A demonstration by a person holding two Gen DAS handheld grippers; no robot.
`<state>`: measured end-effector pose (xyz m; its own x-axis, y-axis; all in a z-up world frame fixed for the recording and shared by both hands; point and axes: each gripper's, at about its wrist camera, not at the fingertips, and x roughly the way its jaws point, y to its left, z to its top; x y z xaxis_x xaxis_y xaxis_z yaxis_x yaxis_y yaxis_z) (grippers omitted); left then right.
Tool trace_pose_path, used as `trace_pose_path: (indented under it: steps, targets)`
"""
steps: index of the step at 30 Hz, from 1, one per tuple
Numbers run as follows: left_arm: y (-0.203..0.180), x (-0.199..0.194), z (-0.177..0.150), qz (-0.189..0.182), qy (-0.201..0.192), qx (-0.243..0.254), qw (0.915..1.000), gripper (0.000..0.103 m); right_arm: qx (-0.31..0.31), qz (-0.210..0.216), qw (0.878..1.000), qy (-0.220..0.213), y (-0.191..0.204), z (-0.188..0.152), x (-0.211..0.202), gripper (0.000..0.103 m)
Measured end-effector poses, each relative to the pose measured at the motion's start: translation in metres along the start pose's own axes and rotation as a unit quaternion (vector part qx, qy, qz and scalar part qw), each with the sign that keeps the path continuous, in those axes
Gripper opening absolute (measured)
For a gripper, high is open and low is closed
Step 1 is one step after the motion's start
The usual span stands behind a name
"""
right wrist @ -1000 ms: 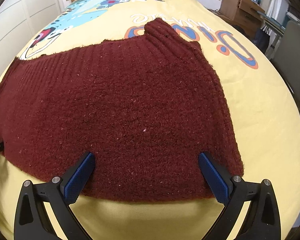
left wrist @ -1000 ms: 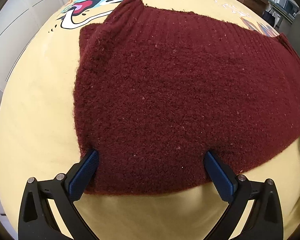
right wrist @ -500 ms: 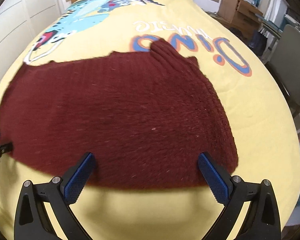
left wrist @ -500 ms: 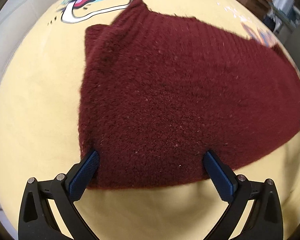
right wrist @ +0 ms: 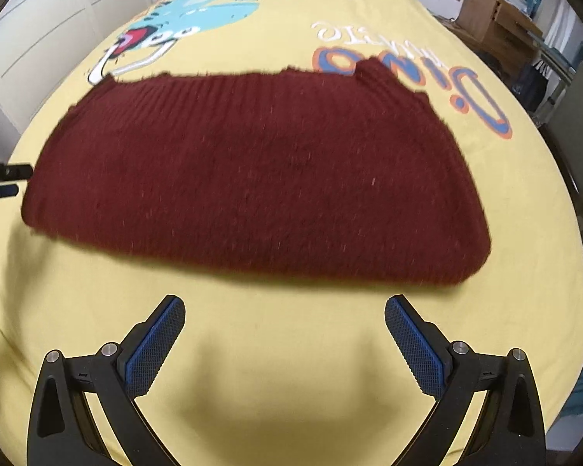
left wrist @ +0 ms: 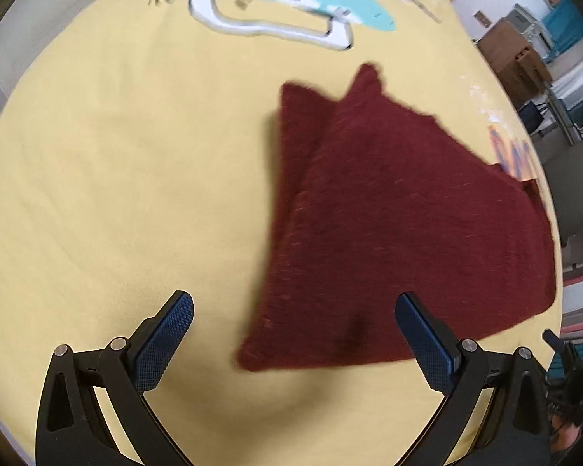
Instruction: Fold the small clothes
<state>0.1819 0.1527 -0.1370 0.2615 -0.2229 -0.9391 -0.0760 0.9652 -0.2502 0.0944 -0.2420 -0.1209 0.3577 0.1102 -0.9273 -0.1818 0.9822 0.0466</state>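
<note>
A dark red knitted sweater (right wrist: 260, 178) lies folded flat on the yellow bedspread (right wrist: 276, 349), a sleeve tip sticking up at its far right edge. In the left wrist view the sweater (left wrist: 400, 233) lies ahead and to the right. My left gripper (left wrist: 293, 334) is open and empty; its right finger hangs over the sweater's near corner, its left finger over bare bedspread (left wrist: 116, 194). My right gripper (right wrist: 283, 338) is open and empty, above the bedspread just short of the sweater's near edge. The left gripper's tip (right wrist: 4, 178) shows at the sweater's left end.
The bedspread carries a cartoon dinosaur print (right wrist: 198, 4) and orange-blue lettering (right wrist: 470, 89). White cupboard doors (right wrist: 50, 31) stand to the left. A wooden cabinet (right wrist: 493, 11) and a chair (right wrist: 579, 132) stand to the right of the bed.
Both grippers have pulled back and up from the sweater's near edge. The left one has also swung left, so the sweater now lies to its right. The sweater stays flat.
</note>
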Motion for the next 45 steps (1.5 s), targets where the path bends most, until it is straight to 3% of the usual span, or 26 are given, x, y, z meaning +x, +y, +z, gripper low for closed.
trace_pose_path:
  steps: [5, 11, 14, 16, 18, 19, 22, 26, 32, 38, 45]
  targets:
    - [0.005, 0.041, 0.019, -0.025, 0.029, 0.0, 0.9993, 0.102, -0.002, -0.007, 1.0, 0.024, -0.001, -0.013, 0.009, 0.103]
    - [-0.001, 0.056, 0.014, -0.051, 0.027, 0.023, 0.9981, 0.101, 0.009, -0.022, 0.999, 0.027, -0.014, -0.016, 0.009, 0.103]
    - [-0.013, 0.06, 0.01, -0.064, 0.035, 0.038, 0.9966, 0.074, 0.017, -0.027, 0.999, 0.023, -0.021, -0.015, 0.008, 0.103]
    - [-0.016, 0.06, 0.011, -0.081, 0.042, 0.032, 0.9953, 0.047, 0.023, -0.027, 0.999, 0.02, -0.026, -0.014, 0.006, 0.103]
    - [-0.018, 0.059, 0.014, -0.106, 0.05, 0.023, 0.9928, 0.032, 0.028, -0.027, 0.999, 0.018, -0.03, -0.015, 0.004, 0.103]
    - [-0.019, 0.056, 0.015, -0.1, 0.046, 0.026, 0.9936, 0.03, 0.031, -0.026, 0.999, 0.017, -0.032, -0.015, 0.003, 0.103]
    - [-0.035, 0.039, 0.015, -0.076, 0.028, 0.049, 0.9955, 0.027, 0.04, -0.025, 0.999, 0.012, -0.038, -0.017, -0.001, 0.103]
    - [-0.056, 0.019, 0.023, -0.08, 0.014, 0.036, 0.9961, 0.026, 0.048, -0.025, 0.999, 0.003, -0.046, -0.018, -0.007, 0.103]
    - [-0.098, -0.023, 0.035, -0.083, 0.006, 0.054, 0.9951, 0.026, 0.069, -0.031, 0.997, -0.02, -0.072, -0.013, -0.023, 0.103]
    - [-0.186, -0.052, 0.05, -0.081, -0.007, 0.123, 0.9891, 0.025, 0.098, -0.037, 0.993, -0.05, -0.106, -0.004, -0.042, 0.103]
    - [-0.293, -0.04, 0.042, -0.082, -0.007, 0.194, 0.9776, 0.025, 0.14, -0.049, 0.986, -0.07, -0.153, -0.004, -0.06, 0.103]
